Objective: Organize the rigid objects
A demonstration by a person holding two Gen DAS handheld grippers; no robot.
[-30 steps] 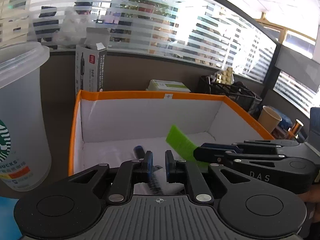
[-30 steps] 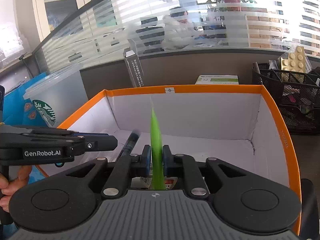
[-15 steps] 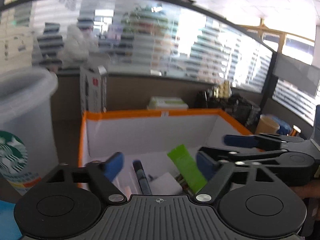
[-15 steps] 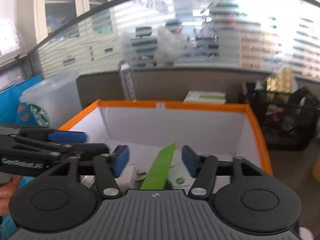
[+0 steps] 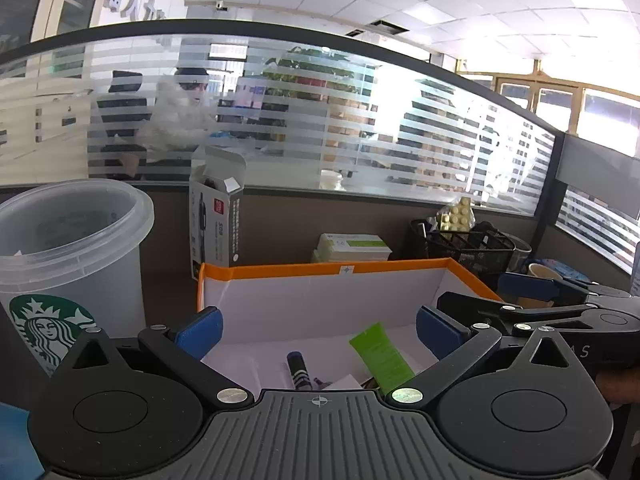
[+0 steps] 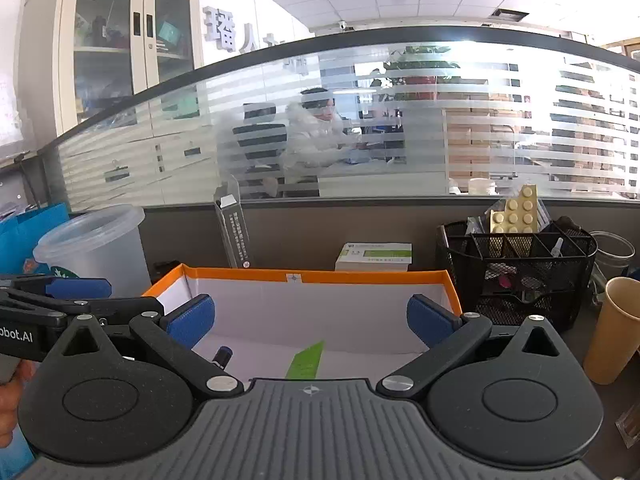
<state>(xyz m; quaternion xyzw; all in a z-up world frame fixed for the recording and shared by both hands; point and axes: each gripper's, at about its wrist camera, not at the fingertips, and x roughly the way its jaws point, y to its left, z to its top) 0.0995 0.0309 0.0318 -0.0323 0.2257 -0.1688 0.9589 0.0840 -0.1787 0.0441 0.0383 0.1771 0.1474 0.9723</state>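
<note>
Box (image 5: pixel 320 270) holds green tube (image 5: pixel 382 354) (flat) and pen (image 5: pixel 298 370).

tube (image 5: pixel 382 360) and pen (image 5: pixel 298 370) in box (image 5: pixel 320 270)

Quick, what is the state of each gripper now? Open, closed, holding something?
Left gripper: open, jaws just opened, holding nothing; pen lies in the box.
Right gripper: open, jaws just opened, holding nothing; green tube lies below.
</note>
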